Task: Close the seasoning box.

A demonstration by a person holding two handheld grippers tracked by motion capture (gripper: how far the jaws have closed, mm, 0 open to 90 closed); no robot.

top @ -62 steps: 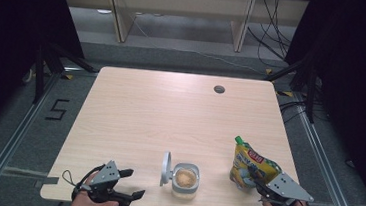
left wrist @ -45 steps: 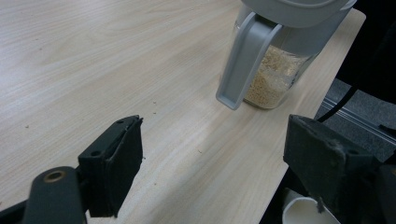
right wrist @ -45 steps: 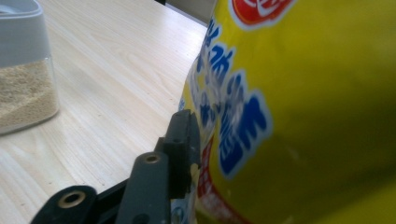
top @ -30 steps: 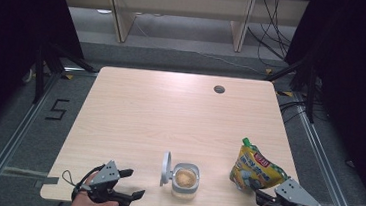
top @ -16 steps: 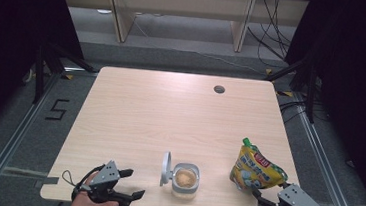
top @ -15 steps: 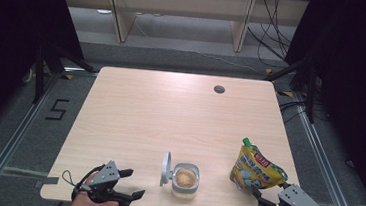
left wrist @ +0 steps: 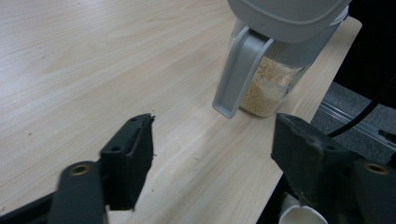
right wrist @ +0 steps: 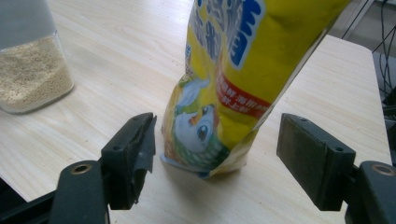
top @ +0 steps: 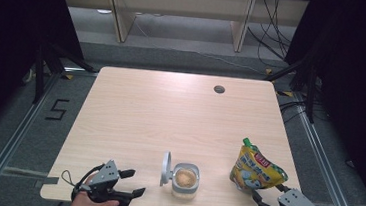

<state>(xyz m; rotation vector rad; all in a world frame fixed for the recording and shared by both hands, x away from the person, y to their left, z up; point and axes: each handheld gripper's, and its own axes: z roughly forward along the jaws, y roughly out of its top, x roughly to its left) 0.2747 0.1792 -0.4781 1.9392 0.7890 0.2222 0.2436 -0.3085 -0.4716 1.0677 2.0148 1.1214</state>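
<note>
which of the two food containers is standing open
The clear jar of grain: its grey lid is flipped up at its left. The yellow pouch has its green cap on.

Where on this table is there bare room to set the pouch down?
The far half of the table, from the hole back to the jar, is bare. So is the left side beyond the left claw. The near edge is crowded: jar, pouch and right claw sit close together.

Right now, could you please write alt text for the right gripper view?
A yellow printed pouch stands on the wooden table between the right tool's open black jaws, touching neither. A clear container of pale grains sits at upper left.
</note>
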